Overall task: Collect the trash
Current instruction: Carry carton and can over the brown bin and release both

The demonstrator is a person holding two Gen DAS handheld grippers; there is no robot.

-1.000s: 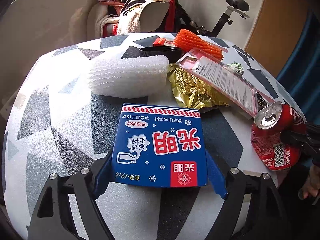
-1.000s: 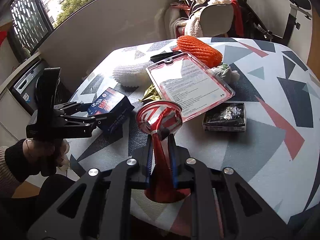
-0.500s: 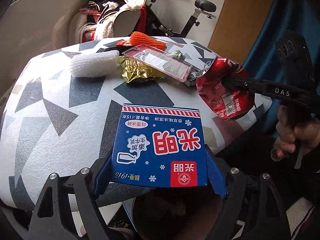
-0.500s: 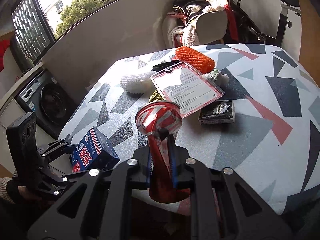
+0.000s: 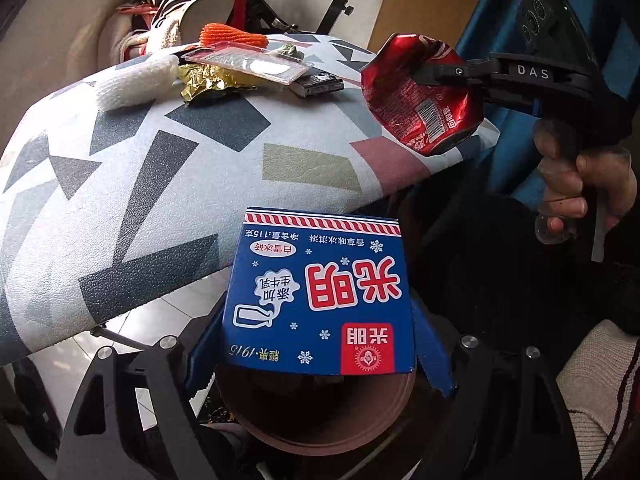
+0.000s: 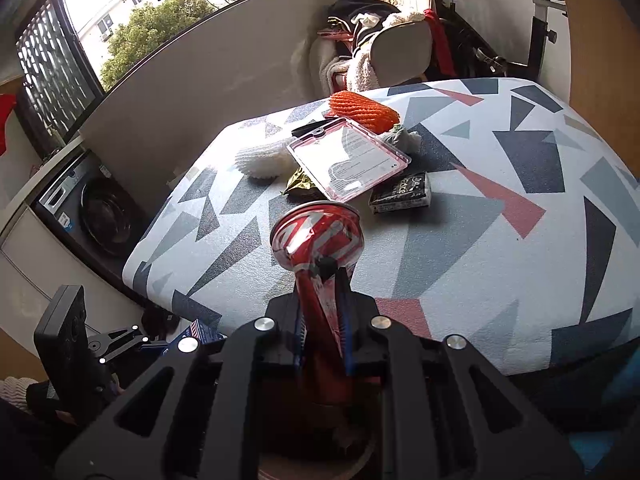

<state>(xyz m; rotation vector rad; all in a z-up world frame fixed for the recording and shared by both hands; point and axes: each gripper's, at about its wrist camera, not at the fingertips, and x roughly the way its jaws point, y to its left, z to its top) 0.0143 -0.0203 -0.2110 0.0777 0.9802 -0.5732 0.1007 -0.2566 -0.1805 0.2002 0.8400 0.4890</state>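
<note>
My left claw (image 5: 316, 344) grips the blue milk carton (image 5: 318, 296) off the tabletop (image 5: 160, 168) edge, over a round brown bin (image 5: 320, 412). My right claw (image 6: 322, 276) is clamped on the crushed red can (image 6: 320, 240), held in the air just past the tabletop's near edge
</note>
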